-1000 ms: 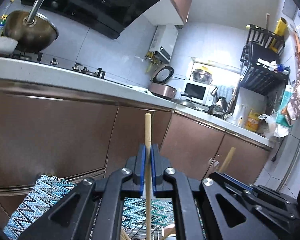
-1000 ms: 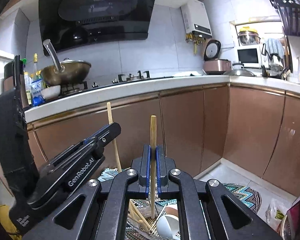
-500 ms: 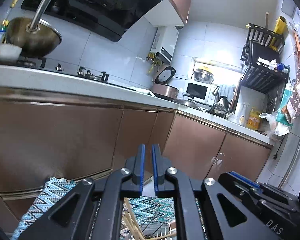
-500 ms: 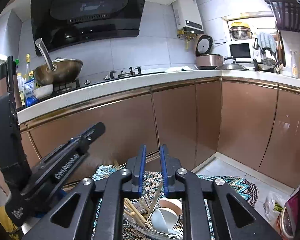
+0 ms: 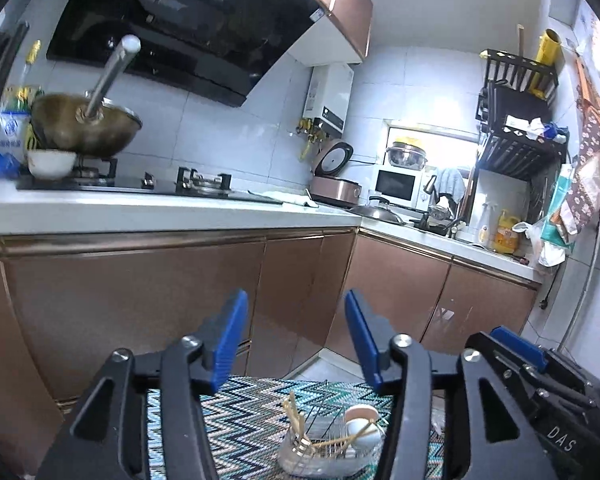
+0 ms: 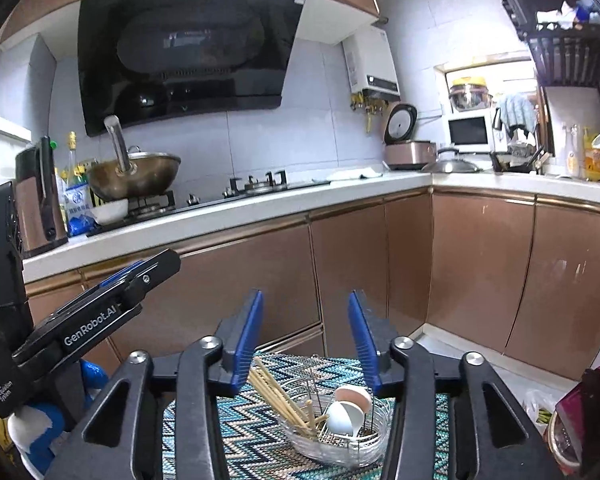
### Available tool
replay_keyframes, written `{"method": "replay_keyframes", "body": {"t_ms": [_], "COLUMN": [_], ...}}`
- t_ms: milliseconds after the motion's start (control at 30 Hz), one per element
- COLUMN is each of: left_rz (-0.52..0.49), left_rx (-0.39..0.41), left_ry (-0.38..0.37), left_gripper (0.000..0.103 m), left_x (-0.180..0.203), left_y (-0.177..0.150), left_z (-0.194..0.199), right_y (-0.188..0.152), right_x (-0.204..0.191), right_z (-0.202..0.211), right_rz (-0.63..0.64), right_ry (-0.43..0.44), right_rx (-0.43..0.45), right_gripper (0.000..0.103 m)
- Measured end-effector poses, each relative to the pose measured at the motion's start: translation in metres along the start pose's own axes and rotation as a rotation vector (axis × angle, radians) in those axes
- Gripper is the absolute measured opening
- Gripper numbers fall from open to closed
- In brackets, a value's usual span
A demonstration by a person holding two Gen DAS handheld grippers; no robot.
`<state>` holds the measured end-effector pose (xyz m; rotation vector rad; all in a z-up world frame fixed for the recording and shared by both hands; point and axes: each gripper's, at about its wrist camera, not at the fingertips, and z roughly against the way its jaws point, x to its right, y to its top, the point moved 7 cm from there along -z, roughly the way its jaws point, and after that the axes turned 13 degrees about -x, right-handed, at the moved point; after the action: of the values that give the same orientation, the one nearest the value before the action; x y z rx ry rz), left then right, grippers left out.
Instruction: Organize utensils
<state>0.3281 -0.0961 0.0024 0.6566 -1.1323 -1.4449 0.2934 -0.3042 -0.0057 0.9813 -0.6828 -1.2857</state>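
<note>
Newly altered: both grippers, each clamped on an upright wooden chopstick a second ago, now carry nothing. Left gripper: blue pads wide apart and opening, gap empty. Right gripper: jaws likewise parted and opening, nothing between them. Both views sit higher and further from the rack than a second ago.

Reading for the task: the two sticks appear to have been dropped into the holder below, so this pair looks done and the hands are free for the next utensil.

Item, chopsticks: pale wood, thin, a bundle leaning left out of the rack, tips down; one lies crosswise in the left wrist view.

Item, wire drying rack: shallow oval basket of chrome wire, set on a zigzag-patterned mat on a low surface before the copper cabinet doors.

Item, white spoon: ceramic, tilted in the rack's right half, beside a pinkish cup.
</note>
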Motion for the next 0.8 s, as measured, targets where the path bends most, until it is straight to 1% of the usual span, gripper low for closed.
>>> {"method": "replay_keyframes", "body": {"t_ms": [100, 200, 267, 400, 467, 500, 567, 667, 800], "left_rz": [-0.021, -0.027, -0.034, -0.056, -0.065, -0.069, -0.080, -0.095, -0.109], "left_rx": [0.005, 0.011, 0.014, 0.014, 0.009, 0.010, 0.014, 0.025, 0.064], "left_ry": [0.016, 0.023, 0.029, 0.054, 0.077, 0.094, 0.138, 0.176, 0.252], "left_gripper": [0.059, 0.062, 0.064, 0.067, 0.067, 0.067, 0.068, 0.069, 0.075], "left_x": [0.000, -0.001, -0.002, -0.005, -0.008, -0.010, -0.015, -0.020, -0.028], "left_y": [-0.001, -0.003, -0.007, -0.015, -0.020, -0.022, -0.027, -0.032, -0.037], "left_z": [0.026, 0.050, 0.066, 0.092, 0.104, 0.110, 0.122, 0.140, 0.166], "right_y": [-0.003, -0.009, -0.014, -0.026, -0.031, -0.033, -0.040, -0.045, -0.051], "right_x": [-0.006, -0.013, -0.016, -0.021, -0.022, -0.023, -0.023, -0.026, -0.028], "right_z": [0.021, 0.042, 0.056, 0.078, 0.086, 0.090, 0.101, 0.116, 0.135], "right_rz": [0.006, 0.016, 0.019, 0.024, 0.018, 0.016, 0.004, -0.004, -0.012], "right_ry": [-0.020, -0.051, -0.084, -0.133, -0.156, -0.164, -0.185, -0.212, -0.253], "right_rx": [0.020, 0.041, 0.055, 0.067, 0.068, 0.070, 0.079, 0.091, 0.116], "right_gripper": [0.054, 0.064, 0.075, 0.087, 0.096, 0.097, 0.103, 0.103, 0.103]}}
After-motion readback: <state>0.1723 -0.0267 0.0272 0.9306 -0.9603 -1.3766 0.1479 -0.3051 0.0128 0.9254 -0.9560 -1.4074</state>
